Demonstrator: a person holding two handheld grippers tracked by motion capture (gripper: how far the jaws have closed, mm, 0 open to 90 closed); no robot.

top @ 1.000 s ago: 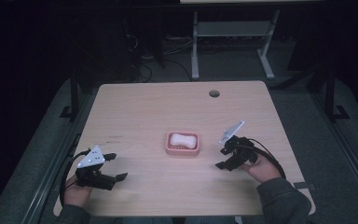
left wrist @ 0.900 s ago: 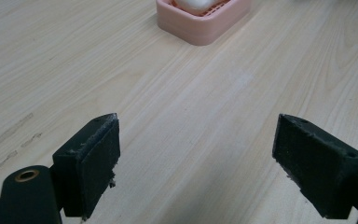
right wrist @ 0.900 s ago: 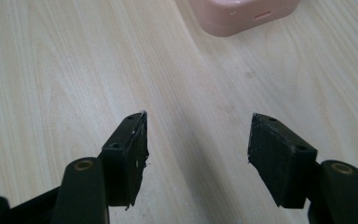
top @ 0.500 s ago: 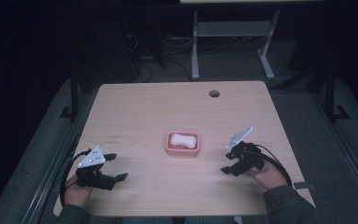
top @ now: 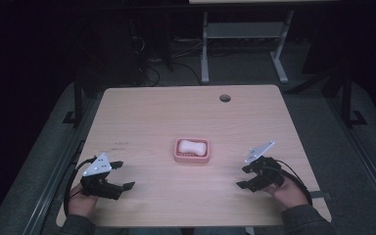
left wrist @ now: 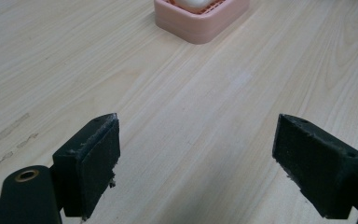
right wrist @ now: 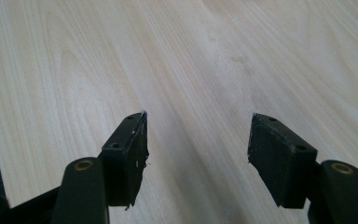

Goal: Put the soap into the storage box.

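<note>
Both pairs of jaws stood spread with nothing between them but bare wood. The left gripper (left wrist: 198, 163) rested low near the person's edge of the table (top: 152, 112), its 2 black pads aimed toward the pink soap dish (left wrist: 200, 21), which suggested it was lined up for an approach. The right gripper (right wrist: 198, 156) sat at the opposite near corner, also released, looking across plain tabletop away from the dish. In the high view the dish sat near the table's middle, between the 2 grippers and apart from both, holding a pale bar of soap (top: 192, 146). Each gripper appeared parked at rest, likely awaiting a start.
</note>
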